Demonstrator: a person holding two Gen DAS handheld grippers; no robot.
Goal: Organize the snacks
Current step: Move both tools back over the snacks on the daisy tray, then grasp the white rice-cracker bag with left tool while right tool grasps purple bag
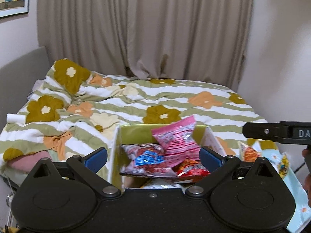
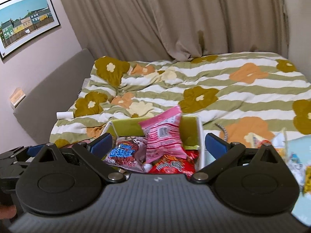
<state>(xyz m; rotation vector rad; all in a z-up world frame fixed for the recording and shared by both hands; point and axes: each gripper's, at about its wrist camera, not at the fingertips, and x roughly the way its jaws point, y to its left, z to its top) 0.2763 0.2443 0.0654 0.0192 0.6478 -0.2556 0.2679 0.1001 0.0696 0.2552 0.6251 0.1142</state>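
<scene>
A white box with a green inside (image 1: 136, 131) (image 2: 191, 124) sits on the bed and holds snack packets. A pink packet (image 1: 176, 138) (image 2: 163, 136) leans upright against its back wall. A maroon packet with blue lettering (image 1: 144, 158) (image 2: 124, 152) and a red packet (image 1: 192, 169) (image 2: 173, 165) lie beside it. My left gripper (image 1: 153, 158) is open and empty just above the box. My right gripper (image 2: 158, 145) is open and empty over the box too; its body shows at the right edge of the left wrist view (image 1: 276, 133).
A floral striped duvet (image 1: 175, 99) (image 2: 233, 91) covers the bed. More snack packets (image 1: 250, 152) (image 2: 260, 141) lie right of the box on a light blue sheet (image 1: 297, 202). A white roll (image 1: 15, 118) (image 2: 64, 115) lies at the left. Curtains hang behind.
</scene>
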